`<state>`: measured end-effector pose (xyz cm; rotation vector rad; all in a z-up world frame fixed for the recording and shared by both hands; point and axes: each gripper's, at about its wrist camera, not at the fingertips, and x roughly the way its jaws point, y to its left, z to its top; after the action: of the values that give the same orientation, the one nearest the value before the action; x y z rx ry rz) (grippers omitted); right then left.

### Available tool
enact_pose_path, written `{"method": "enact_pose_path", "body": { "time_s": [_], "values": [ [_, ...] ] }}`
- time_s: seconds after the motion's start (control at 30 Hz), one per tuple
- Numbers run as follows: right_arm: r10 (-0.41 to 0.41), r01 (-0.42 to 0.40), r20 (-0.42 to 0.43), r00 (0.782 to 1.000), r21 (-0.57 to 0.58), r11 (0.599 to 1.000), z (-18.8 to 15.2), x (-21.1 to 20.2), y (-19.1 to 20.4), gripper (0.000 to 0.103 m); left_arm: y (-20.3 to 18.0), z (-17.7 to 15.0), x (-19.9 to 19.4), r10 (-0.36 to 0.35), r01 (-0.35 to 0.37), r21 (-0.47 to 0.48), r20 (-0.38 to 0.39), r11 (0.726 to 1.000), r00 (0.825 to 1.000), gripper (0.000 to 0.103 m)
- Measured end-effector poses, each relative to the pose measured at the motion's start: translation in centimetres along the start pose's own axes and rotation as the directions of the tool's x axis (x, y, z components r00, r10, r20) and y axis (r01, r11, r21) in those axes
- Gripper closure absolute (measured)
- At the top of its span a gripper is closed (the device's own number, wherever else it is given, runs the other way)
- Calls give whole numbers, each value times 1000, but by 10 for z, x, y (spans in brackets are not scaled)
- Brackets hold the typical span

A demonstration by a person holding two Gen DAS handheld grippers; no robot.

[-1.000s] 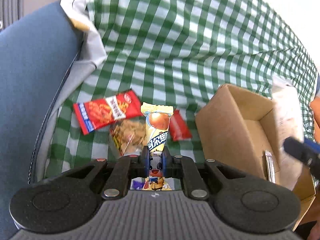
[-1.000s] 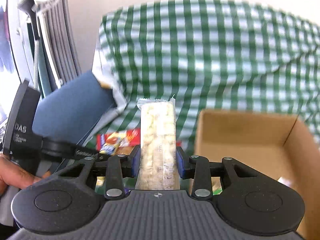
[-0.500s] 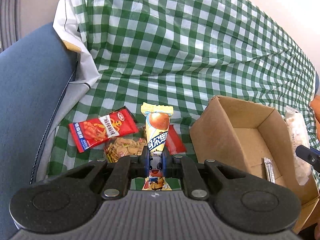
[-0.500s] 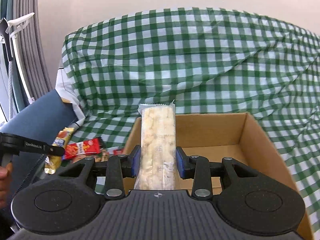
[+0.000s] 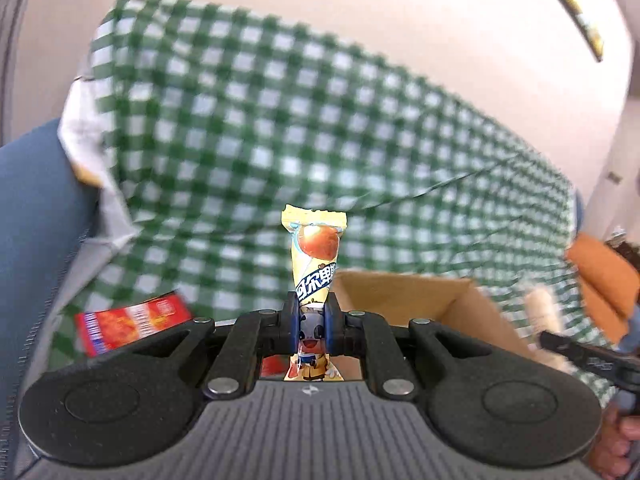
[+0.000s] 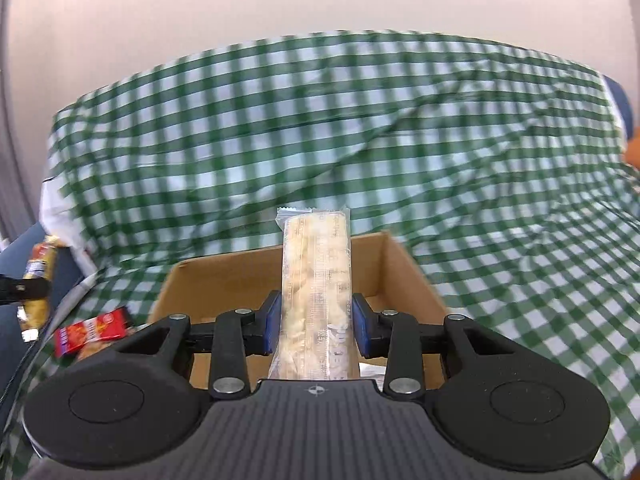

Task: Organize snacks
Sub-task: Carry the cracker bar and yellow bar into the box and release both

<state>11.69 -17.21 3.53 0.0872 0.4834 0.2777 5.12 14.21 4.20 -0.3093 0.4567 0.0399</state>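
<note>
Two grippers observed, each holding one snack. One cardboard box [image 6: 404,276] stands open on the green-checked cloth [image 6: 360,128]. One red packet [image 5: 132,322] lies on the cloth near its left edge, left of the box; a second pale-orange packet [image 6: 94,350] lies just beside it, partly hidden behind the right gripper's body. The left gripper [image 5: 311,326] is pinched on a yellow candy wrapper [image 5: 314,256], gripped at its lower part, the upper end standing upright above the fingers. The box's near left corner sits directly behind and right of that wrapper. The right gripper [image 6: 315,330] is clamped on a clear-wrapped cracker bar [image 6: 316,280], held upright between the blue pads [image 6: 273,326], positioned over the box opening. A blue cushion [image 5: 36,208] borders the cloth's left edge. Both views are motion-blurred; box contents cannot be determined.
</note>
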Motion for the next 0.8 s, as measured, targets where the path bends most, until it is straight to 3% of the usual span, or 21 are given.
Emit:
{"method": "enact_pose_path", "body": {
  "time_s": [0.17, 0.33, 0.5, 0.53, 0.57, 0.6, 0.63, 0.67, 0.73, 0.8],
  "values": [
    [-56, 57, -11, 998, 60, 997, 0, 1, -19, 65, -37, -10, -5, -125, 124, 78, 14, 989, 992, 91],
    [-81, 81, -6, 997, 81, 993, -2, -1, -25, 70, -71, -25, -3, -208, 208, 195, -18, 959, 978, 91],
    [-83, 84, -12, 996, 77, 993, -4, 1, -24, 76, -92, -39, -5, -319, 324, 232, -59, 917, 946, 90],
    [-82, 83, -14, 997, 79, 993, -3, 2, -23, 76, -95, -42, -4, -349, 360, 231, -87, 904, 933, 88],
    [-81, 82, -16, 997, 81, 993, -3, 2, -23, 76, -99, -45, -3, -367, 382, 241, -108, 892, 924, 80],
    [-80, 81, -19, 997, 82, 993, -3, 2, -23, 76, -104, -49, -4, -364, 380, 268, -111, 885, 925, 74],
    [-83, 85, -22, 996, 83, 993, -3, 2, -22, 73, -106, -52, -5, -356, 371, 293, -105, 881, 929, 63],
    [-90, 92, -24, 996, 81, 992, -2, 3, -22, 64, -108, -53, -6, -356, 372, 303, -108, 878, 928, 62],
    [-108, 110, -21, 994, 81, 991, -2, 3, -22, 54, -108, -54, -3, -353, 373, 289, -119, 882, 928, 62],
    [-109, 110, -19, 994, 88, 990, -2, 2, -23, 53, -103, -54, 0, -340, 361, 275, -122, 891, 933, 62]
  ]
}}
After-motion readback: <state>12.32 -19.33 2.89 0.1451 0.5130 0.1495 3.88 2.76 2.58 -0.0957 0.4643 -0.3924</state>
